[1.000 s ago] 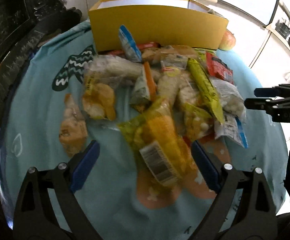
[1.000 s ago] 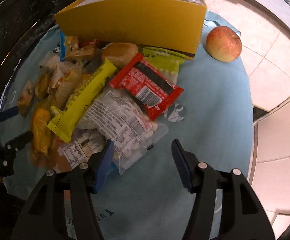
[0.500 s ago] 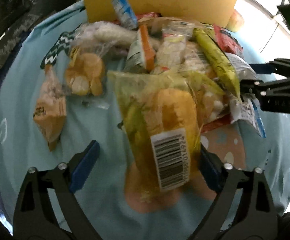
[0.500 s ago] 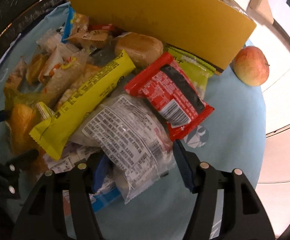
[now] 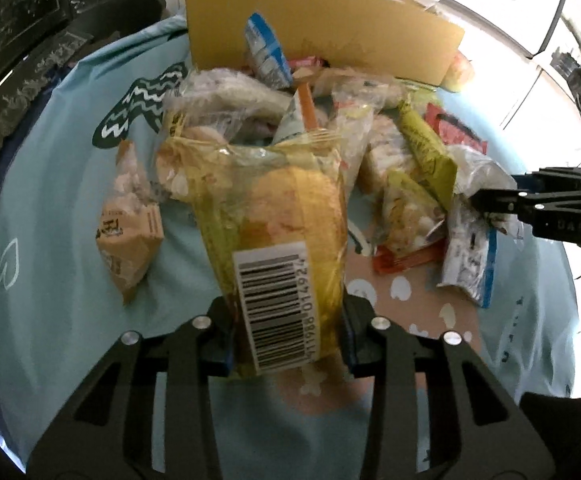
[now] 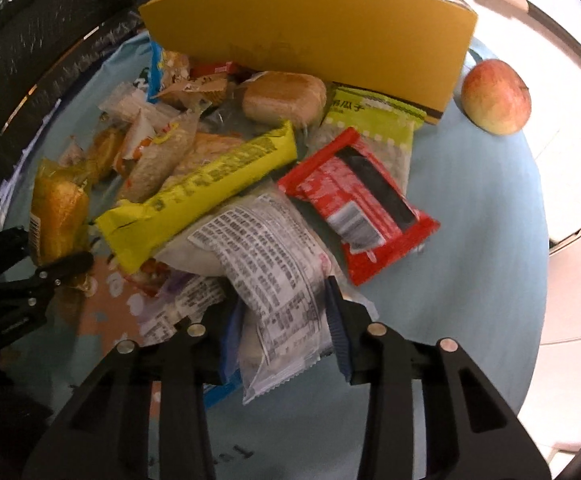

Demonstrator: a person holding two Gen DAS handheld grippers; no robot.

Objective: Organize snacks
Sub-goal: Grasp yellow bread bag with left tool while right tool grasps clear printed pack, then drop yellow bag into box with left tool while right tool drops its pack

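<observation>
A heap of wrapped snacks lies on a light blue tablecloth (image 5: 50, 208) in front of a yellow box (image 5: 330, 32). My left gripper (image 5: 286, 336) is closing, its blue pads pressing both sides of a yellow bread packet (image 5: 286, 220) with a barcode label. My right gripper (image 6: 284, 328) is closing too, its pads against a clear packet with black print (image 6: 266, 248). That packet lies beside a long yellow bar (image 6: 198, 196) and a red packet (image 6: 358, 204). In the left wrist view the right gripper (image 5: 498, 200) shows at the right edge of the heap.
The yellow box (image 6: 310, 28) stands open-topped at the back of the round table. An apple (image 6: 496, 96) sits to its right. A tan snack bag (image 5: 130, 236) lies apart on the left. Dark carved furniture stands beyond the table's left edge, pale floor tiles on the right.
Both grippers came down onto the heap and their jaws narrowed. The left now has the yellow bread packet between its pads; the right has the clear printed packet.
</observation>
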